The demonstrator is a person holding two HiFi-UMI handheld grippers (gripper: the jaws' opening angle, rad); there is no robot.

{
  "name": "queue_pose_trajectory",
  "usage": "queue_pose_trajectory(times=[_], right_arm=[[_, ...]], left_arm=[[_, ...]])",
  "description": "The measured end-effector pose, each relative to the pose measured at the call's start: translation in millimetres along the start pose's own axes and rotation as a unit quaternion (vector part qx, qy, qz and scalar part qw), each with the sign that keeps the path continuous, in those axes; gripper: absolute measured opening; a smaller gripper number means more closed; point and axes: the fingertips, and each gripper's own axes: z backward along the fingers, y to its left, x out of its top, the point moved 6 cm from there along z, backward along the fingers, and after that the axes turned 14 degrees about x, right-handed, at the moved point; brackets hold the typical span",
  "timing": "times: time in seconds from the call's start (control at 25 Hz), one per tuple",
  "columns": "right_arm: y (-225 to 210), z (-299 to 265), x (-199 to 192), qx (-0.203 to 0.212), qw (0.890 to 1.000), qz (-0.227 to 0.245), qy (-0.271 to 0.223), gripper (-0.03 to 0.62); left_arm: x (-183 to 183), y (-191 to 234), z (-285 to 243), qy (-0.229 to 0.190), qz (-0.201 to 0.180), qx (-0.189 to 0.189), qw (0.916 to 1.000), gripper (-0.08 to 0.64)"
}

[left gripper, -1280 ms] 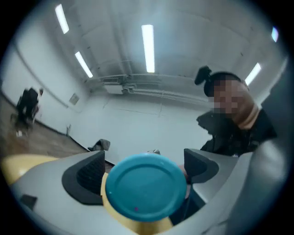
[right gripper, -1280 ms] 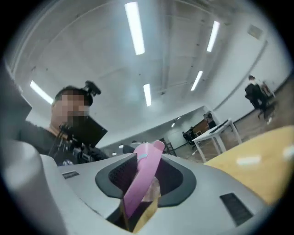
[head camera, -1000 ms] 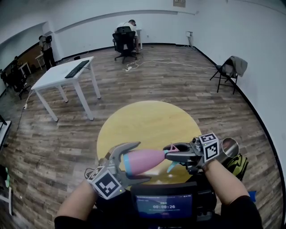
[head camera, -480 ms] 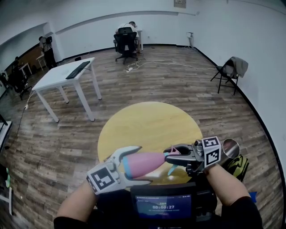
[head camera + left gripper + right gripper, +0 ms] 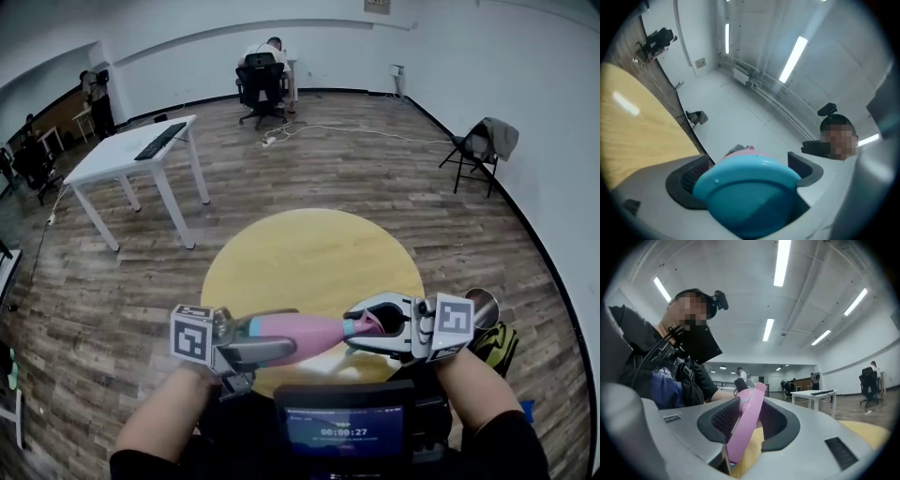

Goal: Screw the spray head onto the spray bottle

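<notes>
We hold the spray bottle (image 5: 302, 334) lying on its side in the air, above the near edge of the round yellow table (image 5: 309, 258). The left gripper (image 5: 274, 336) has its two fingers pressed on the blue bottom end of the bottle, and this blue base fills most of the left gripper view. The right gripper (image 5: 361, 330) pinches the pink spray head (image 5: 745, 420) between its dark pads. The head sits at the neck of the bottle, where a teal collar shows. How far it is turned on, we cannot tell.

The bottle and both grippers cover the near rim of the yellow table in the head view.

Beyond the yellow table to the left stands a white table (image 5: 141, 155) with a dark keyboard (image 5: 161, 141) on it. Straight beyond, at the far wall, a person (image 5: 268, 49) sits in a black office chair (image 5: 259, 86). To the right of the yellow table, near the wall, is a folding chair (image 5: 476, 142) with a grey garment over it.

Each gripper carries a marker cube (image 5: 192, 334) with black and white square patterns, not letters. Nearer to us than the yellow table, a small screen (image 5: 342, 431) shows a row of digits like a timer, too small to read with certainty.
</notes>
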Motion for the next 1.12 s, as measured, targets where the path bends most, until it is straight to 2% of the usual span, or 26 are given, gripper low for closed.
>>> queue_pose_trajectory(times=[0.04, 0.08, 0.12, 0.16, 0.24, 0.32, 0.36, 0.44, 0.48, 0.52, 0.56, 0.68, 0.72, 0.76, 0.8, 0.88, 0.92, 0.96, 1.0, 1.04, 1.08, 1.12], right_arm=[[-6, 3, -3, -0.003, 0.999, -0.031, -0.02, 0.149], [-13, 6, -7, -0.005, 0.997, -0.067, -0.04, 0.147], [-20, 11, -12, -0.008, 0.993, -0.104, -0.06, 0.147], [-27, 16, -16, -0.012, 0.987, -0.14, -0.084, 0.147], [-39, 27, -24, -0.018, 0.97, -0.202, -0.133, 0.147], [-47, 33, -30, -0.018, 0.955, -0.249, -0.162, 0.147], [-48, 33, -33, -0.015, 0.95, -0.266, -0.163, 0.147], [-47, 28, -39, -0.004, 0.946, -0.29, -0.146, 0.147], [-46, 24, -41, 0.002, 0.945, -0.298, -0.137, 0.148], [-45, 22, -42, 0.007, 0.943, -0.304, -0.133, 0.149], [-44, 22, -41, 0.009, 0.943, -0.306, -0.131, 0.149], [-38, 22, -36, -0.006, 0.953, -0.281, -0.11, 0.149], [-36, 21, -32, -0.01, 0.959, -0.263, -0.101, 0.149], [-34, 18, -27, -0.011, 0.967, -0.239, -0.091, 0.149], [-31, 16, -20, -0.011, 0.975, -0.21, -0.079, 0.149], [-22, 10, -6, -0.009, 0.989, -0.139, -0.048, 0.149], [-16, 6, 0, -0.006, 0.995, -0.1, -0.031, 0.149], [-10, 3, 6, -0.001, 0.998, -0.058, -0.014, 0.149], [-2, 0, 11, 0.005, 1.0, -0.015, 0.003, 0.149], [6, -3, 16, 0.011, 0.999, 0.025, 0.021, 0.149], [13, -6, 19, 0.018, 0.997, 0.057, 0.038, 0.149], [18, -7, 21, 0.021, 0.995, 0.079, 0.051, 0.15]], left_arm=[[6, -1, 3, -0.023, -0.04, 0.02, 0.9987, 0.543], [13, -4, 6, -0.044, -0.097, 0.047, 0.9932, 0.545], [19, -7, 9, -0.061, -0.165, 0.078, 0.9814, 0.545], [23, -11, 12, -0.073, -0.232, 0.108, 0.9639, 0.545], [24, -17, 18, -0.07, -0.341, 0.152, 0.9252, 0.545], [16, -18, 16, -0.037, -0.422, 0.183, 0.8873, 0.545], [9, -15, 12, -0.014, -0.464, 0.2, 0.8626, 0.546], [-9, -8, -1, 0.033, -0.55, 0.224, 0.8041, 0.546], [-18, -7, -8, 0.05, -0.581, 0.225, 0.7804, 0.551], [-25, -9, -13, 0.058, -0.599, 0.219, 0.768, 0.55], [-29, -12, -16, 0.055, -0.604, 0.205, 0.7681, 0.548], [-31, -15, -22, 0.041, -0.583, 0.166, 0.7942, 0.541], [-30, -15, -21, 0.037, -0.565, 0.158, 0.8091, 0.54], [-28, -13, -18, 0.033, -0.533, 0.148, 0.8322, 0.54], [-26, -11, -14, 0.031, -0.488, 0.134, 0.862, 0.54], [-21, -10, -9, 0.031, -0.372, 0.094, 0.923, 0.54], [-19, -11, -8, 0.033, -0.309, 0.069, 0.948, 0.54], [-18, -10, -7, 0.036, -0.243, 0.04, 0.9686, 0.54], [-16, -9, -6, 0.04, -0.173, 0.01, 0.9841, 0.539], [-16, -7, -6, 0.043, -0.105, -0.018, 0.9934, 0.538], [-16, -7, -7, 0.044, -0.049, -0.042, 0.9969, 0.539], [-16, -7, -8, 0.044, -0.013, -0.059, 0.9972, 0.538]])
